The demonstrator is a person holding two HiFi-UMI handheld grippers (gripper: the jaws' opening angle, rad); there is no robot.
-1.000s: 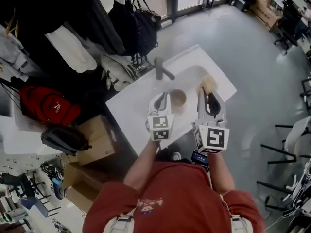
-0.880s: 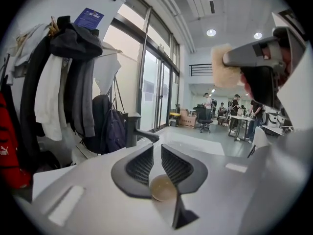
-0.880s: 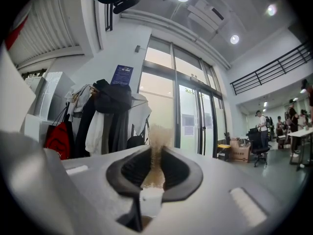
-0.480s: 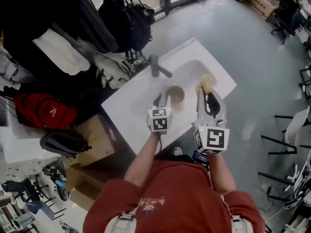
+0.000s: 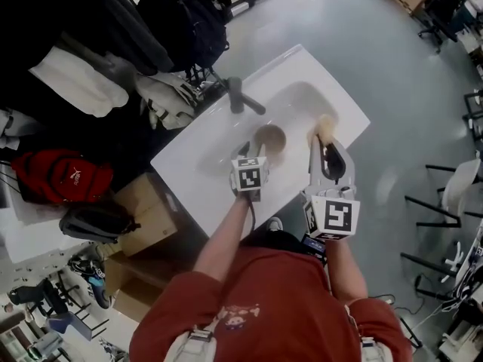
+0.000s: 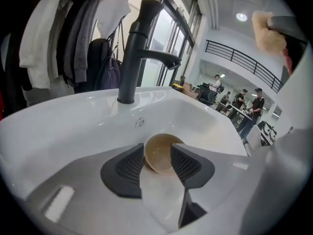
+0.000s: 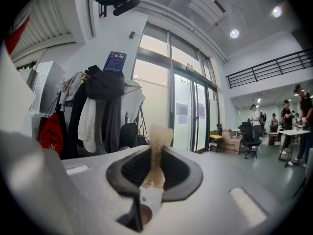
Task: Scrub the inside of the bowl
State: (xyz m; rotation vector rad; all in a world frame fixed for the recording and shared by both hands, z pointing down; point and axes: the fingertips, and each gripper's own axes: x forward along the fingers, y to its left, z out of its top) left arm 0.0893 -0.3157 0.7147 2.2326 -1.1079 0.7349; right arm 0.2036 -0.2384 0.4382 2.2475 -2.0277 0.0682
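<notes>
A small tan bowl (image 5: 269,140) lies in the white sink (image 5: 198,168), below the dark faucet (image 5: 238,96). My left gripper (image 5: 253,152) reaches down to it from the near side. In the left gripper view the bowl (image 6: 161,153) shows in the gap between the two dark pads (image 6: 126,166), tilted with its mouth towards me. The left gripper (image 6: 159,161) is open; its jaws have just been opening around the bowl. My right gripper (image 7: 156,153) is shut on a tan sponge (image 7: 159,133), held above the sink's right end (image 5: 326,129).
The faucet (image 6: 138,53) stands at the sink's far rim (image 6: 58,126). Coats, bags and a red backpack (image 5: 64,176) crowd the left side, with cardboard boxes (image 5: 143,217) beside the sink. Office chairs (image 5: 453,210) stand at the right. People sit in the far background (image 6: 254,106).
The left gripper has gone down into the sink with the bowl and its jaws have spread apart. The bowl now lies in the basin. The right gripper sank slightly.
</notes>
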